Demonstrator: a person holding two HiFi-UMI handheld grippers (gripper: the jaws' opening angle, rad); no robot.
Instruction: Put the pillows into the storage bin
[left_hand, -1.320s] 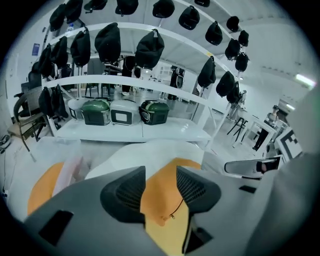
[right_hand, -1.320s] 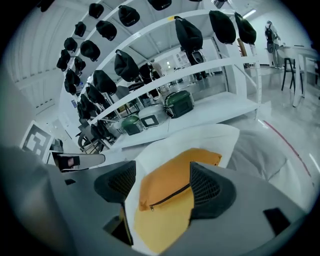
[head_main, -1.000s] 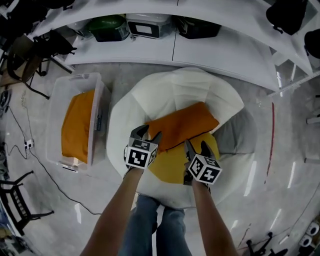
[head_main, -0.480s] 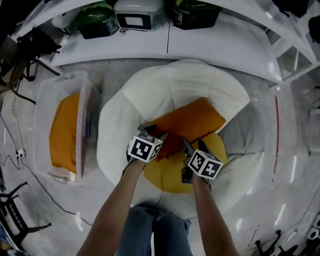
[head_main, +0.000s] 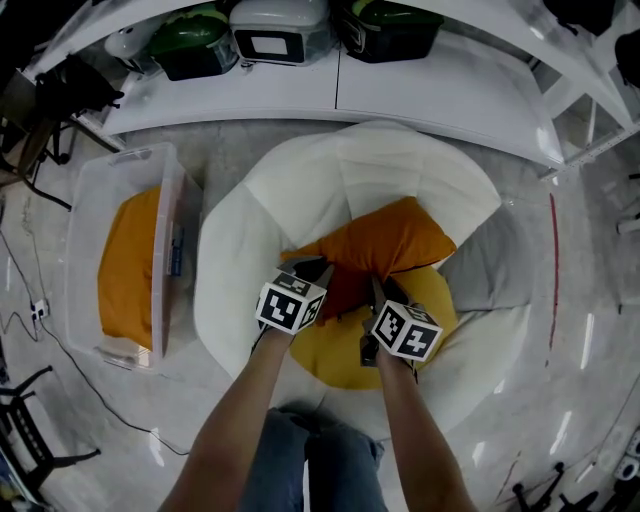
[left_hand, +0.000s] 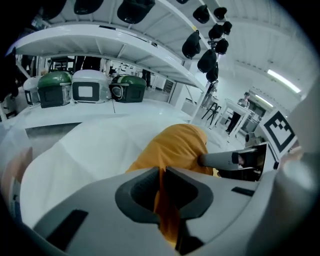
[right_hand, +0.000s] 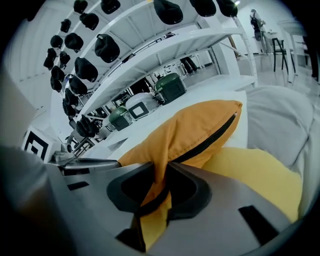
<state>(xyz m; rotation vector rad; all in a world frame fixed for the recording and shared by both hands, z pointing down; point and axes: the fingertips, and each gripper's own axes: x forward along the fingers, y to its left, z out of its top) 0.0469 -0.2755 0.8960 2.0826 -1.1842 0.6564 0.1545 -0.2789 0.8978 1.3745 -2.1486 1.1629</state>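
Observation:
An orange pillow (head_main: 392, 238) lies on a white beanbag (head_main: 340, 170), on top of a yellow pillow (head_main: 332, 350). My left gripper (head_main: 312, 270) has just been closing and is shut on the orange pillow's near edge; its fabric (left_hand: 175, 145) is pinched between the jaws (left_hand: 162, 175). My right gripper (head_main: 380, 292) has also just been closing and grips the same edge by the zip seam (right_hand: 162, 172), with the yellow pillow (right_hand: 255, 175) beneath. A clear storage bin (head_main: 178, 200) on the floor at the left holds another orange pillow (head_main: 125, 265).
A white shelf at the back carries green and white appliances (head_main: 270, 30). A grey cushion (head_main: 490, 265) lies at the beanbag's right. Cables (head_main: 30, 300) run over the floor left of the bin. The person's legs stand at the beanbag's near side.
Both grippers came down onto the orange pillow's near edge and closed on it. The pillow's edge is now bunched up between them.

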